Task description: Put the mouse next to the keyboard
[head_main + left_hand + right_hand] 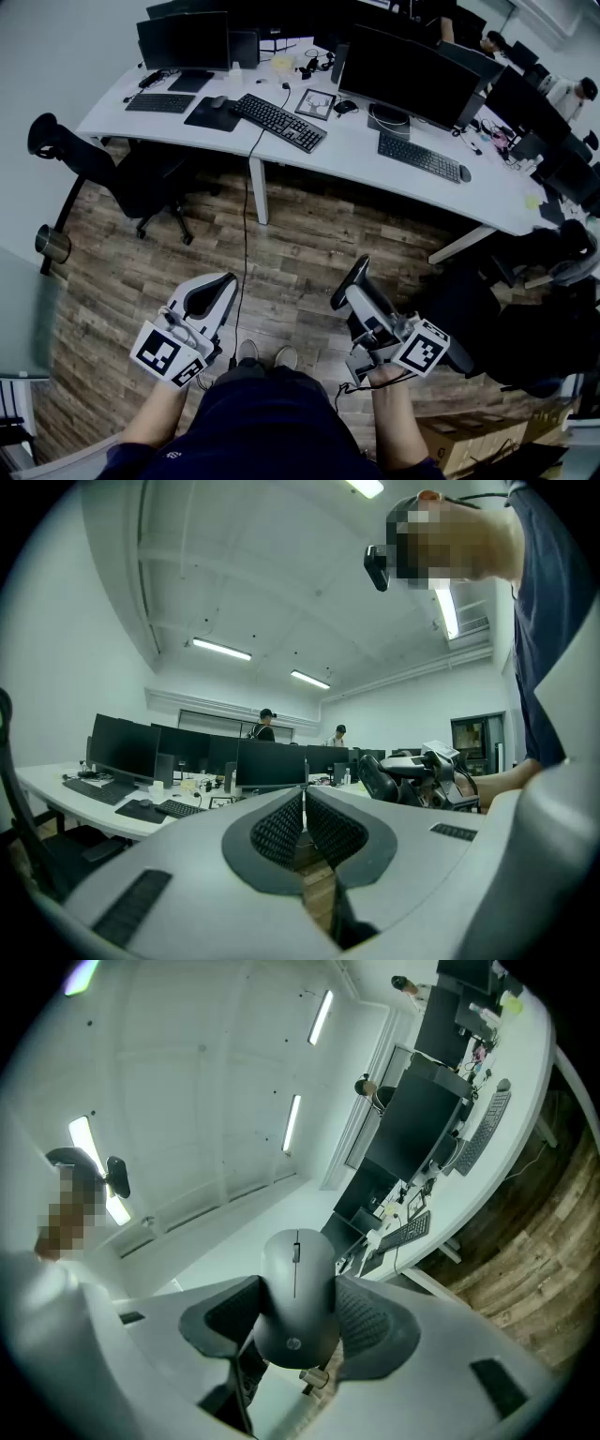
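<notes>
A grey mouse (295, 1297) is clamped between the pads of my right gripper (296, 1324), pointing away from the camera. In the head view that right gripper (354, 284) hangs low over the wooden floor, well short of the desk, and the mouse (352, 276) shows as a dark shape at its tip. My left gripper (221, 289) is held beside it; its jaws (303, 829) are shut with nothing between them. On the white desk (352, 150) lie a black keyboard (279, 122) in the middle, another keyboard (419, 157) to the right and a third keyboard (159, 102) at the far left.
Monitors (412, 73) line the desk. A black office chair (141, 178) stands at the left by the desk, another chair (487, 309) close at my right. A cable (246, 216) hangs from the desk to the floor. People sit at the far desks.
</notes>
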